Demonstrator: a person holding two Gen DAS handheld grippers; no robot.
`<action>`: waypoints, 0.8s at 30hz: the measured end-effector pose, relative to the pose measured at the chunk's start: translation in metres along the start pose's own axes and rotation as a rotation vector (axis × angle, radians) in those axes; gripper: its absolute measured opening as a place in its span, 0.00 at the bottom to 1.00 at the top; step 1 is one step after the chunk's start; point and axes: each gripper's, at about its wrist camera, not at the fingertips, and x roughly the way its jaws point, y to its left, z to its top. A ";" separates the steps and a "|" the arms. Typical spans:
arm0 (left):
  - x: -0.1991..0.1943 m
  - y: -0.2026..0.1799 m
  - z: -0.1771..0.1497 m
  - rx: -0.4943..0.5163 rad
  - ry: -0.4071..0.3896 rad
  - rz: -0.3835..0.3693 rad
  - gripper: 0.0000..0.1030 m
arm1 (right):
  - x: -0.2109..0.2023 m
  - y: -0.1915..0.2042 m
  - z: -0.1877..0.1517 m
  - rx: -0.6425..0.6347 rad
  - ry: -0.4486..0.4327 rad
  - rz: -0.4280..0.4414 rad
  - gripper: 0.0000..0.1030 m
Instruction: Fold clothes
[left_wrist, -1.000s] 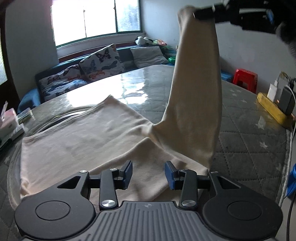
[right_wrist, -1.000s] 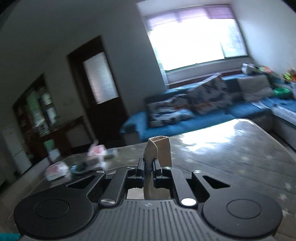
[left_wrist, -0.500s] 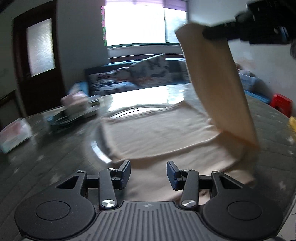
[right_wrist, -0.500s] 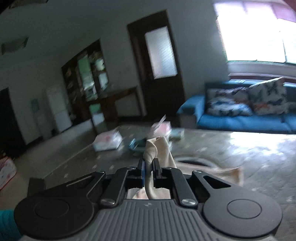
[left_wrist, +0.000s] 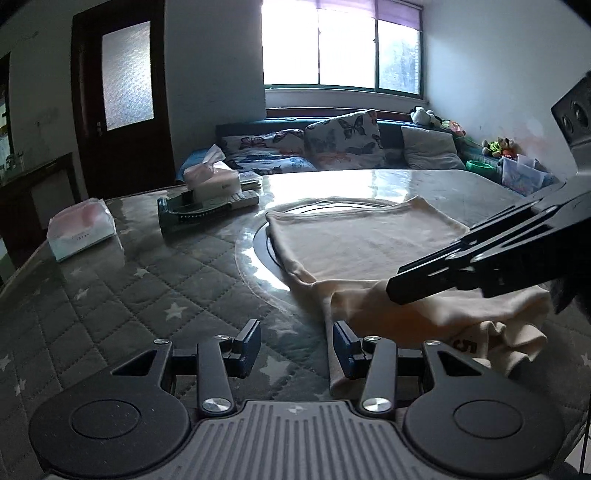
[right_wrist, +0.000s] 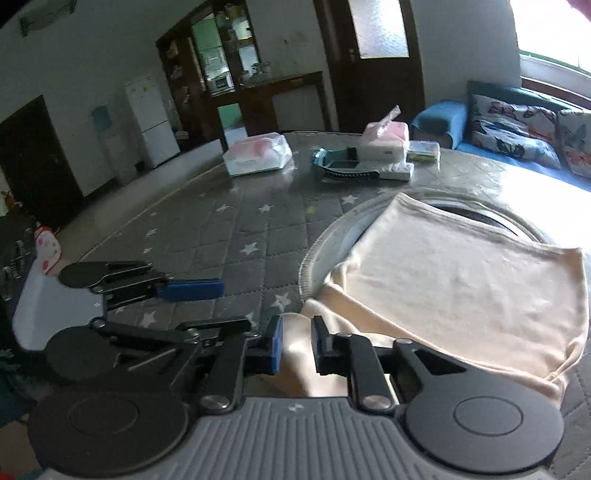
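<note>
A cream garment (left_wrist: 369, 247) lies on the grey quilted table, partly over a round glass turntable (left_wrist: 255, 247); it also shows in the right wrist view (right_wrist: 458, 280). Its near edge is bunched, with a red "5" print (left_wrist: 466, 345). My left gripper (left_wrist: 295, 347) is open and empty, low over the table just left of the bunched edge. My right gripper (right_wrist: 296, 347) has its jaws apart with a fold of the cloth lying between them. It reaches in from the right in the left wrist view (left_wrist: 443, 273). The left gripper shows in the right wrist view (right_wrist: 192, 288).
Two tissue packs (left_wrist: 83, 230) (left_wrist: 210, 179), a dark tray with a remote (left_wrist: 207, 210) and small boxes sit at the table's far left. A blue sofa with cushions (left_wrist: 332, 147) stands behind, under the window. A door and cabinets (right_wrist: 258, 74) are to the left.
The right gripper came down from high above, laying the lifted cloth onto the table, and its jaws have opened. The left gripper swung left, off the garment to its near left edge.
</note>
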 end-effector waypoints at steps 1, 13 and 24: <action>0.002 -0.002 0.001 0.006 0.000 -0.004 0.45 | -0.005 0.000 0.000 -0.010 -0.004 0.002 0.16; 0.027 -0.030 0.006 0.067 0.027 -0.068 0.43 | -0.051 -0.079 -0.040 0.066 0.092 -0.238 0.17; 0.057 -0.036 0.013 0.105 0.074 -0.059 0.28 | -0.052 -0.099 -0.035 0.071 0.023 -0.264 0.27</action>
